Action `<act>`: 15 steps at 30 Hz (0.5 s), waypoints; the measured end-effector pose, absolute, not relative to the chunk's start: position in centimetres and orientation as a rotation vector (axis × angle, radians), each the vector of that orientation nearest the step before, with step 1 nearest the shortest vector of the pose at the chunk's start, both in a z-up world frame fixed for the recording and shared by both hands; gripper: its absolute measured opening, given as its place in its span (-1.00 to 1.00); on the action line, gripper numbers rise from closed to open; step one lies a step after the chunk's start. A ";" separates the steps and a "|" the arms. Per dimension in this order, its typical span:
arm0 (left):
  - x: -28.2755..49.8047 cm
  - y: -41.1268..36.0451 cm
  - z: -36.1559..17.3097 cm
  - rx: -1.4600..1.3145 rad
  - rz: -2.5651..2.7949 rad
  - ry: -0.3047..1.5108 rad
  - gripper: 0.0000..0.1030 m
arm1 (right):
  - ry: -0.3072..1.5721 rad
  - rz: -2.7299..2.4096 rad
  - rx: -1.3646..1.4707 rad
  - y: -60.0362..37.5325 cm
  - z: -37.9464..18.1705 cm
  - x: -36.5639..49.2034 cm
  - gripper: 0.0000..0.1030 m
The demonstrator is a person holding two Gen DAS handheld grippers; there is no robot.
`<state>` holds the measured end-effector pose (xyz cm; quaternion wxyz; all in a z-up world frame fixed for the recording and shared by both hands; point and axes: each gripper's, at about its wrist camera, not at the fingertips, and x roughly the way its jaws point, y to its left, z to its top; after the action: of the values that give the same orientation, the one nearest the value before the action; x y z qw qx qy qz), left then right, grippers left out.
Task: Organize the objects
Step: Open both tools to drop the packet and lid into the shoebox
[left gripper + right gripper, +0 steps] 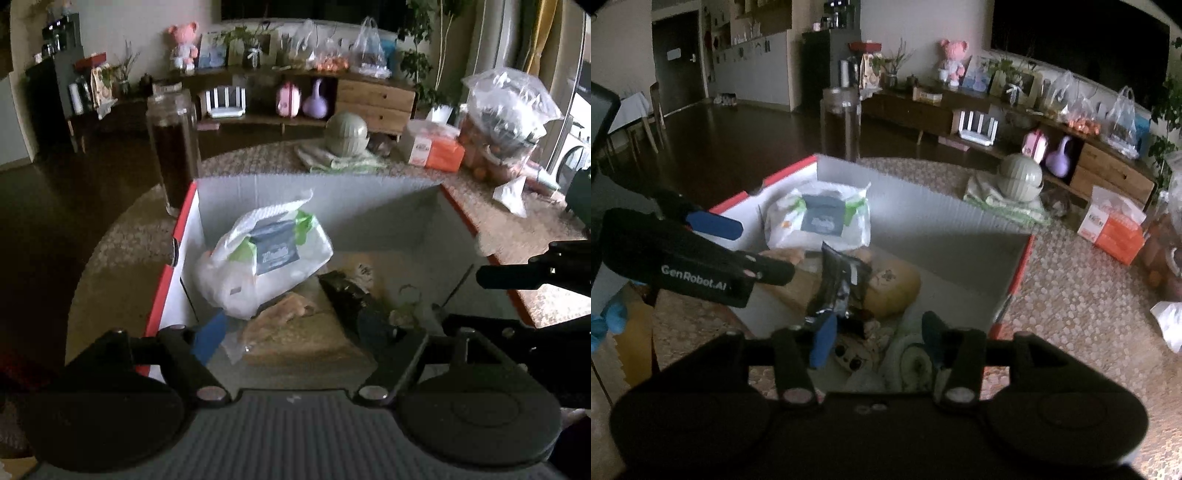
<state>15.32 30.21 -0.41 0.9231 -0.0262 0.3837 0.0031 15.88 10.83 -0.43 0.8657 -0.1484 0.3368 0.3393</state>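
Left wrist view: the left gripper [295,332] hangs over the near edge of an open box [317,192] with red rims and grey inner walls. Its jaws stand spread with nothing pinched between them; one blue pad [210,338] shows at the lower left. Just ahead of the jaws and slightly left, a white pack of wipes [264,254] with a green and dark label leans against the box's left wall, free of the pads. Below it, closer to the jaws, lies a tan bag [284,314], and to the right of that a black packet [351,295]. The right gripper [535,273] reaches in from the right edge. Beyond the box stand a tall dark glass jar [173,147], a grey-green lidded pot [347,133] and an orange and white carton [436,147] on the speckled table [498,229].

Right wrist view: the right gripper [879,332] is over the same box [960,221], jaws parted, pads [823,339] clear of everything. Straight ahead the black packet [842,280] stands upright against a tan cushion-like bundle [897,284]. The wipes [818,221] lie farther ahead at the far left corner. The left gripper [764,251] comes in from the left, its jaws apart.
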 end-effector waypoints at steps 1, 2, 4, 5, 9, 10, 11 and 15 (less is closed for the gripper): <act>14.9 30.1 -0.1 -0.058 0.006 0.776 0.50 | 0.696 0.711 -0.309 10.7 -0.1 15.6 0.02; 14.6 30.1 0.2 -0.060 0.006 0.765 0.50 | 0.688 0.711 -0.308 10.6 0.3 15.4 0.09; 13.9 29.8 0.8 -0.062 0.005 0.746 0.50 | 0.672 0.714 -0.299 10.2 0.8 14.9 0.22; 13.4 29.7 1.1 -0.063 0.005 0.734 0.51 | 0.667 0.715 -0.294 10.1 1.1 14.7 0.24; 11.5 29.1 2.3 -0.051 -0.004 0.678 0.58 | 0.650 0.716 -0.276 9.4 2.0 13.9 0.26; 11.0 28.9 2.6 -0.039 0.000 0.659 0.58 | 0.646 0.719 -0.269 9.2 2.3 13.6 0.26; 10.6 28.7 2.9 -0.031 0.002 0.644 0.58 | 0.642 0.720 -0.265 9.0 2.5 13.4 0.26; 9.3 28.0 3.5 -0.022 -0.005 0.620 0.65 | 0.624 0.727 -0.259 8.5 3.0 12.4 0.27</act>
<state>9.27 28.00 3.47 0.9523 -0.0107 0.3050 -0.0023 12.40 8.48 2.97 0.8794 -0.1242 0.2995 0.3486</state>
